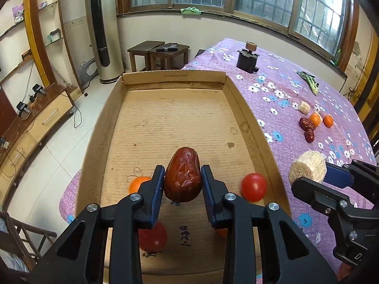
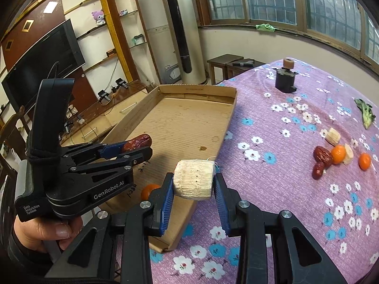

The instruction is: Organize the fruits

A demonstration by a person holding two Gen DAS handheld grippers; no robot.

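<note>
My left gripper (image 1: pixel 182 174) is shut on a dark red date (image 1: pixel 182 175) and holds it above the near half of the cardboard tray (image 1: pixel 175 118); it also shows in the right wrist view (image 2: pixel 138 145). My right gripper (image 2: pixel 193 183) is shut on a pale cut sugarcane chunk (image 2: pixel 193 182) over the tray's near right rim; the chunk also shows in the left wrist view (image 1: pixel 308 166). In the tray lie two red tomatoes (image 1: pixel 254 186) and an orange (image 1: pixel 137 182). On the purple cloth lie loose dates (image 2: pixel 321 157), oranges (image 2: pixel 338 154) and cane pieces (image 2: pixel 332 136).
A black holder with a wooden spool (image 2: pixel 285 78) stands at the table's far side. A green vegetable (image 2: pixel 366 113) lies at the far right. Stools (image 1: pixel 158 54), a tower air conditioner (image 1: pixel 101 28) and a TV cabinet (image 1: pixel 35 123) stand beyond the table's left edge.
</note>
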